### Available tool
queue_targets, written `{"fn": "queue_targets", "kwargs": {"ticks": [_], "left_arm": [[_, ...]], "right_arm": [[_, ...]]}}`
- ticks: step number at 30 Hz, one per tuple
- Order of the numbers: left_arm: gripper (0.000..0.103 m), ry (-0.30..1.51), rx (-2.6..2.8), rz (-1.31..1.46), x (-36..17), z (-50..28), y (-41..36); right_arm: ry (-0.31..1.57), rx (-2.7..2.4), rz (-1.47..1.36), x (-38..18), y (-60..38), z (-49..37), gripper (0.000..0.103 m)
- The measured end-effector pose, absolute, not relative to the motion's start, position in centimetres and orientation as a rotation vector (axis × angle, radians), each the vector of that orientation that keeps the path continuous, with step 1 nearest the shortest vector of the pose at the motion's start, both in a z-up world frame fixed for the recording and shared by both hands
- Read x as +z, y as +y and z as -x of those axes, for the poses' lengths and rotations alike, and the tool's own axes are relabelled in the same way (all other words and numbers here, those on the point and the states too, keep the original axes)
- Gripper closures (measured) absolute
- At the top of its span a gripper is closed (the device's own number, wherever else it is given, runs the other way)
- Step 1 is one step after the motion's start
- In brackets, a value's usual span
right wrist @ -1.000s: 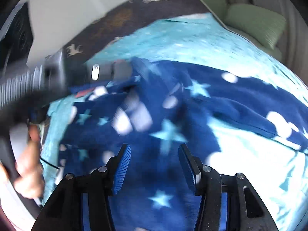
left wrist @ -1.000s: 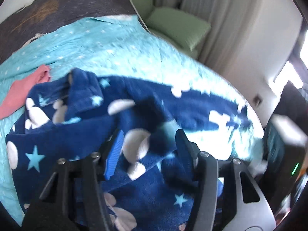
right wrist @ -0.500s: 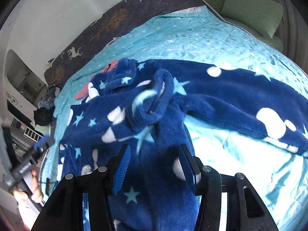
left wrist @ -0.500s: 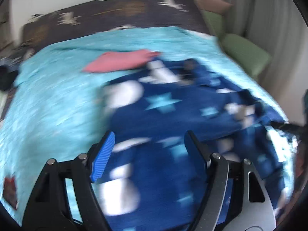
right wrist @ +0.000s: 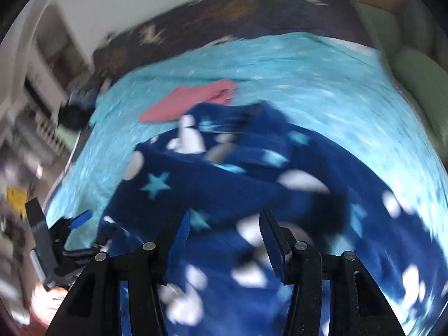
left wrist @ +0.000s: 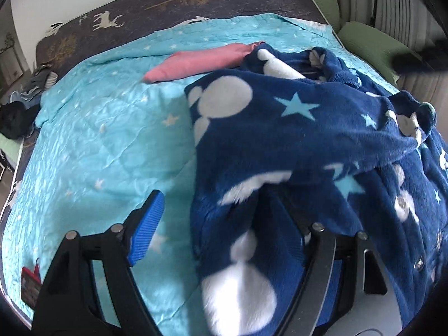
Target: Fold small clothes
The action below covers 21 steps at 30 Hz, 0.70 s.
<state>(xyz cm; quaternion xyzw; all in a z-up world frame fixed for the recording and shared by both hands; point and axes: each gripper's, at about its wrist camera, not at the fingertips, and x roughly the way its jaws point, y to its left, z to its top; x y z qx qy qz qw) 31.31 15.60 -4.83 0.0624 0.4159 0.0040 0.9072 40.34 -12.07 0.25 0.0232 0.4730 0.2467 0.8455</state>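
A dark blue fleece garment (left wrist: 294,128) with white blobs and pale stars lies crumpled on the turquoise bedspread (left wrist: 106,128). My left gripper (left wrist: 212,212) is open at the garment's left edge; its left finger stands over bare bedspread and the fleece covers its right finger. In the blurred right wrist view the garment (right wrist: 252,184) fills the middle, and my right gripper (right wrist: 224,232) is open just above it, holding nothing. The left gripper (right wrist: 75,224) shows there at the lower left.
A folded pink cloth (left wrist: 201,61) lies behind the garment, also in the right wrist view (right wrist: 190,100). A dark deer-print cover (left wrist: 182,2) runs along the bed's far end. Green cushions (left wrist: 372,47) sit at the right. Clutter lies on the floor at the left (left wrist: 16,112).
The left gripper swung from over the garment's middle to its left edge and lower, with fleece over its right finger. The right gripper moved fast and its view turned blurred.
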Motion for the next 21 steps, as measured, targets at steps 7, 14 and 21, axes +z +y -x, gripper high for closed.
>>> {"fn": "queue_targets", "kwargs": {"ticks": [7,14,21], "left_arm": [[0.025,0.873,0.01,-0.025,-5.2,-32.9,18.1],[0.025,0.823,0.025,0.009,-5.8,-31.6,20.0],[0.025,0.806,0.035,0.074,-6.8,-31.1,20.9]], "right_arm": [[1.158,0.712,0.082,-1.5,1.8,-47.6,0.042],[1.324,0.745,-0.031,-5.7,6.9,-52.6,0.041],[1.375,0.777,0.059,-6.6,12.6,-52.8,0.087]]}}
